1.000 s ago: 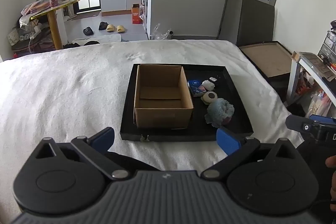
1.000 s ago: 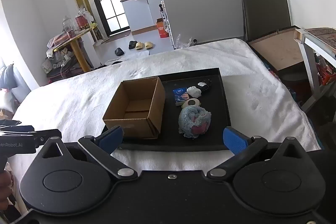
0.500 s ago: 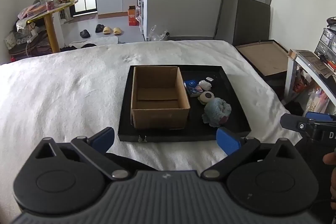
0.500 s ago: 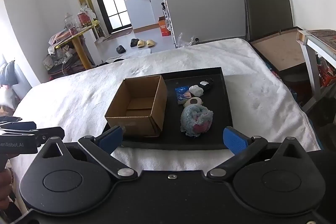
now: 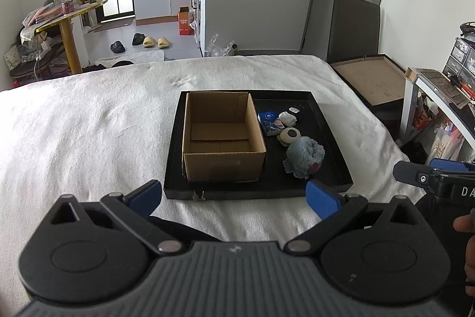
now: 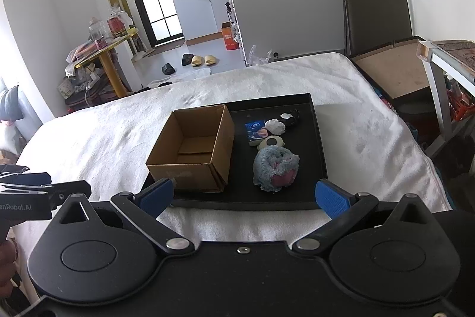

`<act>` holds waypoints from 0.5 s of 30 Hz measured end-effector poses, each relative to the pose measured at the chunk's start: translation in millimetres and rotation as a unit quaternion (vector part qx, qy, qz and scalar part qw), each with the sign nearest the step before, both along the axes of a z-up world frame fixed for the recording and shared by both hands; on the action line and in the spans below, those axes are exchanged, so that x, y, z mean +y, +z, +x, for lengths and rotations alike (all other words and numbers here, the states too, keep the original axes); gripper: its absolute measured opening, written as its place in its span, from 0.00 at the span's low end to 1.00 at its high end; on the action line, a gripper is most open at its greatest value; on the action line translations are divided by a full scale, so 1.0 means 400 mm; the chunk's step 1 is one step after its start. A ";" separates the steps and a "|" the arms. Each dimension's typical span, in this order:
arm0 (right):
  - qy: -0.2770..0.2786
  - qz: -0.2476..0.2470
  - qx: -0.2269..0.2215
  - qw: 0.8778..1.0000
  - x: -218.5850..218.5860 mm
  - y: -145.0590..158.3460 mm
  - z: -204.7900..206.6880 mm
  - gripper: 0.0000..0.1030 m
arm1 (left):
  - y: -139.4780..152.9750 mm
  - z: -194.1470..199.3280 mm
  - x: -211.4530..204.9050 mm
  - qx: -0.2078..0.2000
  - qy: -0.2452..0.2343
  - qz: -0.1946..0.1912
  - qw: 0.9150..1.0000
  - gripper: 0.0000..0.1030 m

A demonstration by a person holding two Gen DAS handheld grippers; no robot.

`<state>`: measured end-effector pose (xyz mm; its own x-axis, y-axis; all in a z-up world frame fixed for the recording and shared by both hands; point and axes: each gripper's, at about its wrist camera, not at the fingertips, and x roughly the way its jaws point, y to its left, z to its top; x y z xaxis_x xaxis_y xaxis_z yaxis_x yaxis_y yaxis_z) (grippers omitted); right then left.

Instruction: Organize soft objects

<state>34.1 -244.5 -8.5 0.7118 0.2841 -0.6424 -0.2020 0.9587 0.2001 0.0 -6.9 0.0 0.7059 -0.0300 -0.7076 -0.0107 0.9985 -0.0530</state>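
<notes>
A black tray (image 5: 329, 132) (image 6: 319, 138) lies on the white bedspread. In its left half stands an open, empty cardboard box (image 5: 222, 135) (image 6: 193, 150). To the box's right lie a fluffy blue and pink ball (image 5: 304, 156) (image 6: 274, 168), a round cream piece with a dark spot (image 5: 289, 135) (image 6: 271, 142), a blue packet (image 5: 268, 123) (image 6: 256, 132), a white lump (image 5: 287, 118) (image 6: 274, 126) and a small dark item (image 6: 289, 118). My left gripper (image 5: 234, 198) is open, short of the tray's near edge. My right gripper (image 6: 242, 195) is open too, just before the tray.
The white bedspread (image 5: 89, 132) stretches wide to the left. A flat brown board in a frame (image 5: 371, 79) and a shelf with clutter (image 5: 445, 97) stand at the right. Beyond the bed are a yellow table (image 5: 68, 20), slippers (image 5: 148, 41) and a kitchen area.
Both grippers have moved a little closer to the tray, which now looks slightly larger. Their jaws stay open and nothing on the tray has moved.
</notes>
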 end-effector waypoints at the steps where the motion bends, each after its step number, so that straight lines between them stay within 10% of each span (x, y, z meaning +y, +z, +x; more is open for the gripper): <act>1: 0.001 0.000 0.000 1.000 -0.001 0.000 0.001 1.00 | 0.000 0.000 -0.001 0.000 0.000 0.001 1.000 1.00; 15: -0.004 -0.001 0.002 1.000 -0.001 -0.007 0.004 1.00 | -0.004 -0.002 0.003 -0.001 0.002 -0.002 1.000 1.00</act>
<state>35.6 -245.1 -11.4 0.7114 0.2768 -0.6460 -0.1933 0.9608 0.1988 -0.7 -5.6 -1.5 0.7069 -0.0296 -0.7067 -0.0154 0.9982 -0.0571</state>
